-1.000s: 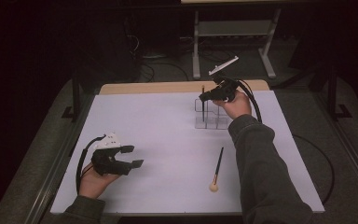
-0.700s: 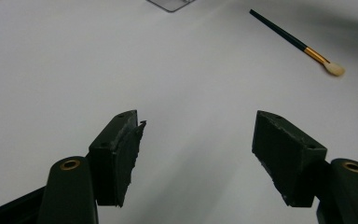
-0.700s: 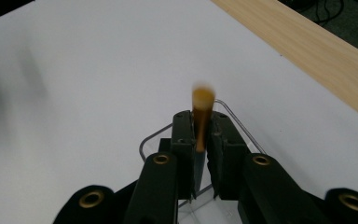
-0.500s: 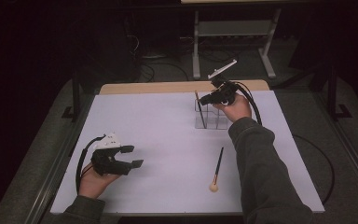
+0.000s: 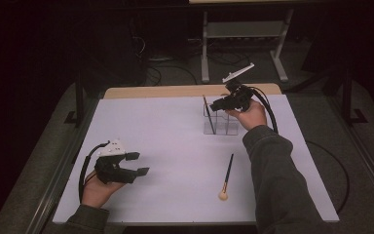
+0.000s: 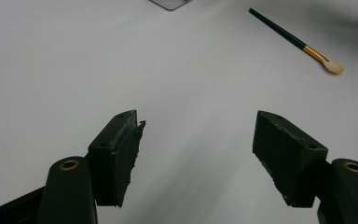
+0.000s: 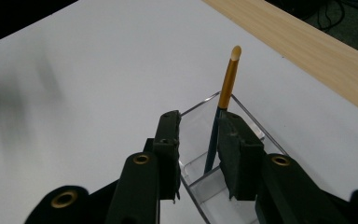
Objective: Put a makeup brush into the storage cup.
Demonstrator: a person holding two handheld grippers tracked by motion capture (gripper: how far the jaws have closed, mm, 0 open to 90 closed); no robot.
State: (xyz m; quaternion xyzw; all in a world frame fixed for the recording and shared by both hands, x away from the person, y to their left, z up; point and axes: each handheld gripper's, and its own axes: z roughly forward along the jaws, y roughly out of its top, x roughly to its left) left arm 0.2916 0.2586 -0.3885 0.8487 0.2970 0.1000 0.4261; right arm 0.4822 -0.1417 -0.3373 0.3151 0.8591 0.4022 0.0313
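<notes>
We hold our right gripper (image 7: 198, 140) above the clear holder (image 5: 219, 122), which stands toward the far edge of the white worktop (image 5: 175, 126). A brush (image 7: 221, 107) stands in that holder, leaning, with its gold band and pale tip rising above the rim. Its dark handle runs between our right gripper's jaws, which have just been opening; a narrow gap shows on the left of the handle, and the right pad lies close beside it, so the grip looks released. In the high view the same brush (image 5: 208, 113) leans in the left part of the holder.

Nearer to us than the holder, a second brush (image 5: 226, 176) lies flat on the worktop, its pale round head pointing our way, well apart from the holder.

Our left gripper (image 5: 135, 164) sits far to the left of the holder, near the front edge, just above the sheet. Its jaws stand wide apart with nothing between them.
</notes>
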